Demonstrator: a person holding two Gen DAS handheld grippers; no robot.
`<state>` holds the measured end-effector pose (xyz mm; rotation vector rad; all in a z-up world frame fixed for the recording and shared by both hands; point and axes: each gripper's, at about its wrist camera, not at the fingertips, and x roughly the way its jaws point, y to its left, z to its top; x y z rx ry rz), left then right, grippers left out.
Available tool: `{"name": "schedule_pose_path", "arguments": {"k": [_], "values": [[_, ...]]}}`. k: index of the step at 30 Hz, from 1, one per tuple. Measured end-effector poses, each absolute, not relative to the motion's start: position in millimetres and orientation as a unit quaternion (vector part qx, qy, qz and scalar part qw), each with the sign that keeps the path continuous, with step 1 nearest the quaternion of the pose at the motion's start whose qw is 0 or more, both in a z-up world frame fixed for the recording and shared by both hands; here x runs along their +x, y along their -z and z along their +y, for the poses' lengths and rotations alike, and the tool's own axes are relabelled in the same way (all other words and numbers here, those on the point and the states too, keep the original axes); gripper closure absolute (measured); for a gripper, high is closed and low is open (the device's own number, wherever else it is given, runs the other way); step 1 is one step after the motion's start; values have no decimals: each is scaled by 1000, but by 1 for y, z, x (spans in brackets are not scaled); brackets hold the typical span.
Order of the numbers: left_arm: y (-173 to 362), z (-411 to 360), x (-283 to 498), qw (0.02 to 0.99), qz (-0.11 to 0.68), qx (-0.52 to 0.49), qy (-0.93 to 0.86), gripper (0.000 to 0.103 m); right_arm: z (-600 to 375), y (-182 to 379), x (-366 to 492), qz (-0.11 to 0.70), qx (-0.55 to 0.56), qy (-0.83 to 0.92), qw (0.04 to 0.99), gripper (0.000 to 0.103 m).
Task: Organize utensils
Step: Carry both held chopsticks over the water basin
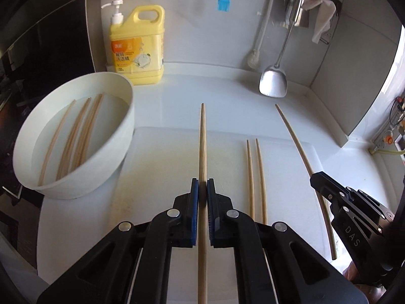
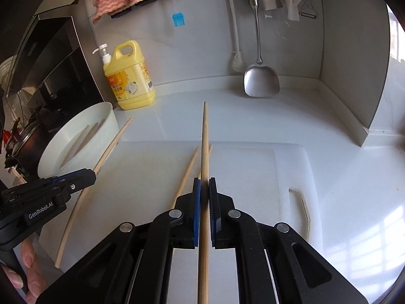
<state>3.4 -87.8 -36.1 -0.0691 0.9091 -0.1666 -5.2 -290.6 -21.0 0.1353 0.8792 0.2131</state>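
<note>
left gripper (image 1: 202, 190) pinches a chopstick (image 1: 202, 136), long axis pointing away | right gripper (image 2: 204, 190) clamps second chopstick (image 2: 205, 136), likewise | laid pair (image 1: 255, 177) on cutting board (image 1: 162, 157), just right of left gripper, parallel; right gripper hangs over them | white bowl (image 1: 121, 136) of chopsticks off board's far-left corner, left gripper nearer | bare board between.

Both held chopsticks run off the near edge, the left one (image 1: 202, 152) and the right one (image 2: 205, 157), so their back ends can't be seen. The right chopstick hides part of the far one of the pair (image 2: 187, 169) on the board, and the detergent label (image 1: 131, 53) is too small to read.
</note>
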Motion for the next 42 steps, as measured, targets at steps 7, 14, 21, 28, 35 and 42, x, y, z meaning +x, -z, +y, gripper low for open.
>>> {"name": "schedule_pose_path", "arguments": {"k": [7, 14, 21, 28, 35, 42], "values": [[-13, -5, 19, 911, 407, -53, 35, 96, -221, -26, 21, 409, 79, -166, 894, 97], [-18, 100, 64, 908, 414, -58, 4, 96, -111, -22, 69, 421, 78, -205, 880, 97], [11, 173, 123, 893, 446, -67, 0, 96, -20, 1, 113, 451, 85, -216, 862, 97], [50, 189, 157, 866, 493, -77, 36, 96, 22, 40, 142, 509, 103, -196, 832, 97], [75, 191, 175, 846, 523, -86, 54, 96, 30, 68, 155, 556, 121, -168, 805, 97], [89, 185, 181, 832, 545, -85, 62, 96, 33, 74, 155, 568, 114, -164, 798, 97]]}}
